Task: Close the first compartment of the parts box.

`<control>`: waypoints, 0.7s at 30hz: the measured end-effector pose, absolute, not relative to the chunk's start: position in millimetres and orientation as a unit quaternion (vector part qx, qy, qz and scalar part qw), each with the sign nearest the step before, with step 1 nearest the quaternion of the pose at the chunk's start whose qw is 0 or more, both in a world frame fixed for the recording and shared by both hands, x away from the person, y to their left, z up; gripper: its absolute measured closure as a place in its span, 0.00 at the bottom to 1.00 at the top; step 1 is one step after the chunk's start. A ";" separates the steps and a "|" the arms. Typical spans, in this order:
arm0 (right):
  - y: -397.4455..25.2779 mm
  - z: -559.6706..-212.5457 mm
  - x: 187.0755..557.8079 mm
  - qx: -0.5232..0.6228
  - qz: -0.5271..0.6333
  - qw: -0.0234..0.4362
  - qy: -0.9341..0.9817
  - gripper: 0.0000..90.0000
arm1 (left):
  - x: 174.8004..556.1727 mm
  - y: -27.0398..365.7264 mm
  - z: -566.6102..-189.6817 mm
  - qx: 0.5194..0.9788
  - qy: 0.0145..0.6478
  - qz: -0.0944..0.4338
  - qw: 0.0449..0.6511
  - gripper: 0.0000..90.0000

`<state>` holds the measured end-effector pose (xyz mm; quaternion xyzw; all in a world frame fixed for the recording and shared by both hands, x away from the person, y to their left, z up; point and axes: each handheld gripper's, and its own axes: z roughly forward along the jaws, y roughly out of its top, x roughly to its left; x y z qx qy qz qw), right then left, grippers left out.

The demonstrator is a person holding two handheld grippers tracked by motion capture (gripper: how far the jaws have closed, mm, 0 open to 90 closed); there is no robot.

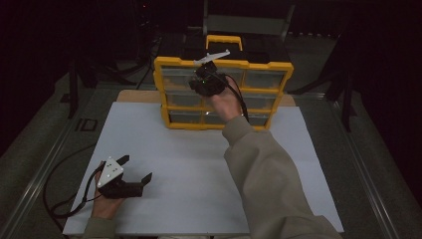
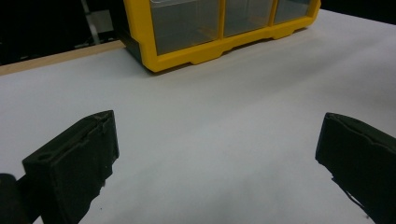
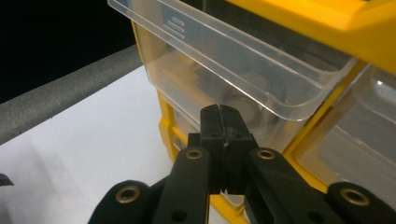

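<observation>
Yellow-framed organizer point(image 1: 223, 64) with clear, colourless drawers point(image 3: 243, 60) and black top; white desk point(image 1: 199, 164) beneath it; both tools black point(image 3: 223, 122) point(image 1: 134, 169).

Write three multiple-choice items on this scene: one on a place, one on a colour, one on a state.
1. Where is the right gripper?
A. At the organizer's top drawer row
B. Flat on the table
C. Beside the left gripper

2. What colour is the drawer organizer frame?
A. Red
B. Yellow
C. Blue

3. How do the left gripper jaws stand?
A. Shut on a drawer
B. Shut on nothing
C. Wide open

Key: 1 A, raised against the clear drawer up top; 2 B, yellow all around; 3 C, the left gripper view shows bare white table between them.
</observation>
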<state>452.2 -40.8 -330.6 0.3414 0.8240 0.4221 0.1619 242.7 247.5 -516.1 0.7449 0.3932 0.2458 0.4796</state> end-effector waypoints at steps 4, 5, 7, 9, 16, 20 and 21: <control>-41.4 -330.5 454.4 0.342 0.425 0.163 0.822 0.99 | 242.8 247.4 -516.1 0.745 0.393 0.246 0.480 0.00; -41.4 -330.6 454.7 0.343 0.425 0.163 0.822 0.99 | 242.8 247.5 -516.1 0.745 0.393 0.246 0.480 0.00; -42.0 -330.2 455.2 0.343 0.427 0.164 0.821 0.99 | 242.8 247.5 -516.1 0.745 0.393 0.246 0.479 0.00; -42.7 -329.8 455.7 0.343 0.428 0.166 0.820 0.99 | 242.7 247.4 -516.1 0.745 0.393 0.246 0.480 0.00; -44.0 -329.3 457.0 0.348 0.430 0.170 0.816 0.99 | 242.7 247.5 -516.0 0.745 0.393 0.246 0.480 0.00; -47.0 -329.2 459.4 0.352 0.430 0.173 0.813 0.99 | 242.4 247.4 -516.3 0.746 0.392 0.246 0.479 0.00; -47.9 -329.2 460.0 0.355 0.430 0.176 0.812 0.99 | 242.4 247.5 -516.2 0.745 0.393 0.246 0.479 0.00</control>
